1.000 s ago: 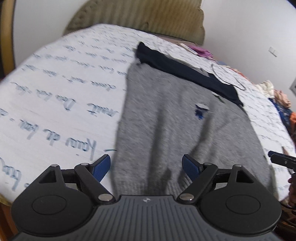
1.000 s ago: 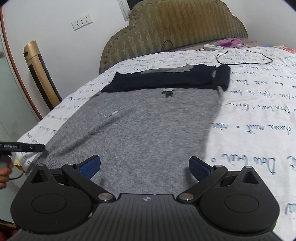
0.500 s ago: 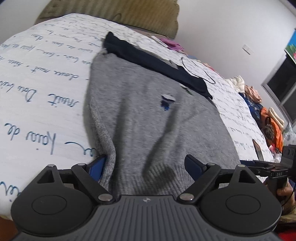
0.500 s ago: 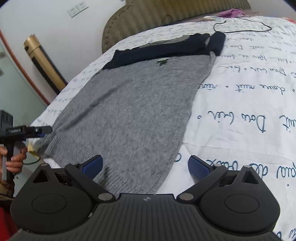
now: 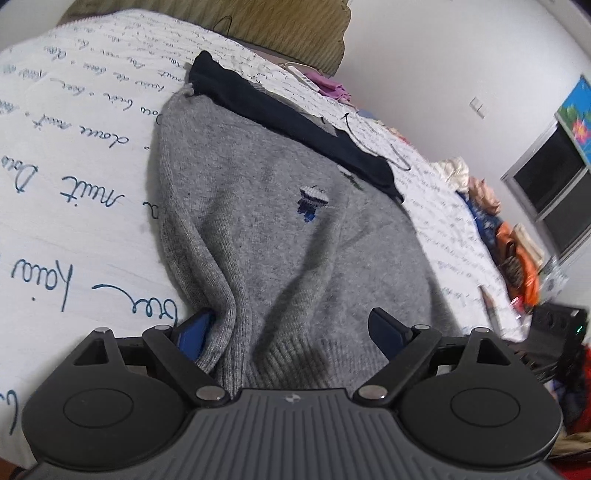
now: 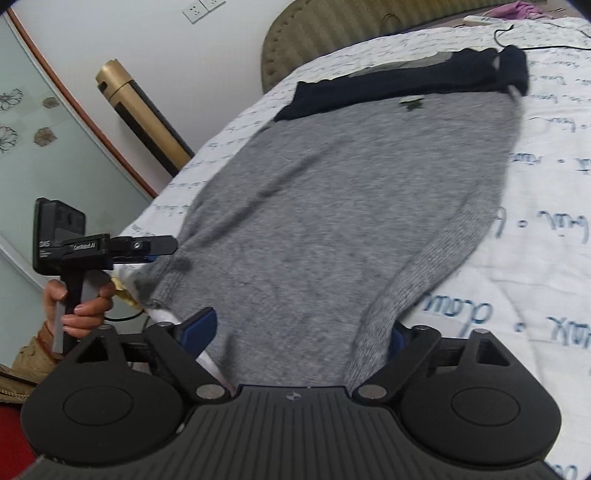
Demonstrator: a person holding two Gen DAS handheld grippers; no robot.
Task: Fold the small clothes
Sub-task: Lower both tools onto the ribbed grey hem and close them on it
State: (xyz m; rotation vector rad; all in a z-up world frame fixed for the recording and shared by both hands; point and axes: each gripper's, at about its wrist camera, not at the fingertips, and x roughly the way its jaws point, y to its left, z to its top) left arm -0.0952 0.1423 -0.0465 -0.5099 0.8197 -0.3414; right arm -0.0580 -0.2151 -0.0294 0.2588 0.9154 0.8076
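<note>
A grey knit sweater with a dark navy top band lies flat on the bed; it also shows in the right wrist view. My left gripper is open at the sweater's ribbed hem, its jaws around the hem's left corner, with the cloth bunched over the left finger. My right gripper is open at the hem's right corner, and the cloth lies between its fingers and over the right one. The left gripper also shows in the right wrist view, held in a hand.
The bed has a white sheet printed with blue script and an olive padded headboard. A black cable and a purple cloth lie near the headboard. A pile of clothes sits to the right. A gold and black post stands by the bed.
Both grippers have moved down and forward to the sweater's hem corners. The hem cloth now lies between the jaws of each. Both stay open.
</note>
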